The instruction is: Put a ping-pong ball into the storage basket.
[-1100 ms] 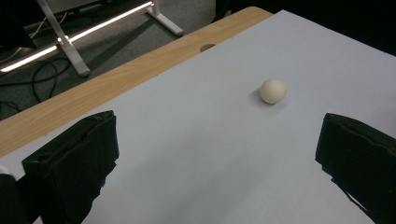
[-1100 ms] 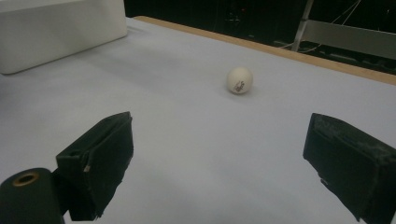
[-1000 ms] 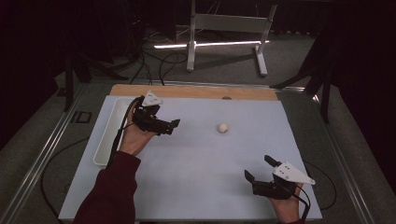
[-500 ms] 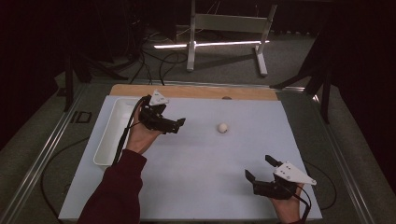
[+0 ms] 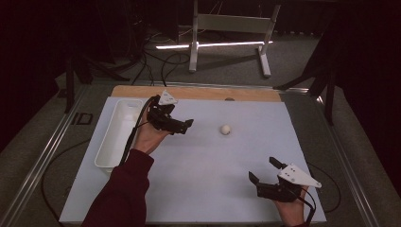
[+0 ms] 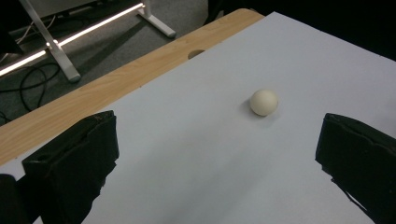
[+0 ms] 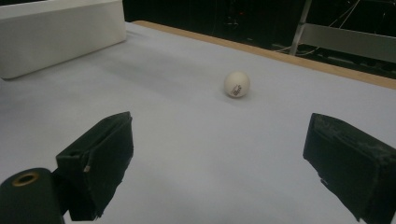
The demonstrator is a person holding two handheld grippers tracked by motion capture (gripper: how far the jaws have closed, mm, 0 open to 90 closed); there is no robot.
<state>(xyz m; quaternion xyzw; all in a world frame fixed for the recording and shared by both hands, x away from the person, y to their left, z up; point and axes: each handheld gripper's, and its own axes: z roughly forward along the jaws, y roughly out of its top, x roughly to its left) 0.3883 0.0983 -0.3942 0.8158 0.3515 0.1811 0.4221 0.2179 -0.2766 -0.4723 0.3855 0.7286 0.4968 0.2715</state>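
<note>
White ball [image 5: 225, 129] sits alone mid-mat, near the far wooden edge [image 5: 198, 92]. Left gripper [image 5: 182, 126], jaws spread, hovers near it; right gripper [image 5: 265, 173], also spread, waits well apart by the near edge.

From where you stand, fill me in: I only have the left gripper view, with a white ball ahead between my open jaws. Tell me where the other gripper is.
Observer: The right gripper sits near the table's front right corner, jaws open, apart from the ball.
Operator: Report anything on the table that I can't see.
Observer: A white tray lies along the left edge of the table, beside the left gripper.
Operator: Describe the ball's far side.
Observer: The right gripper view shows a small dark printed mark on the ball.
</note>
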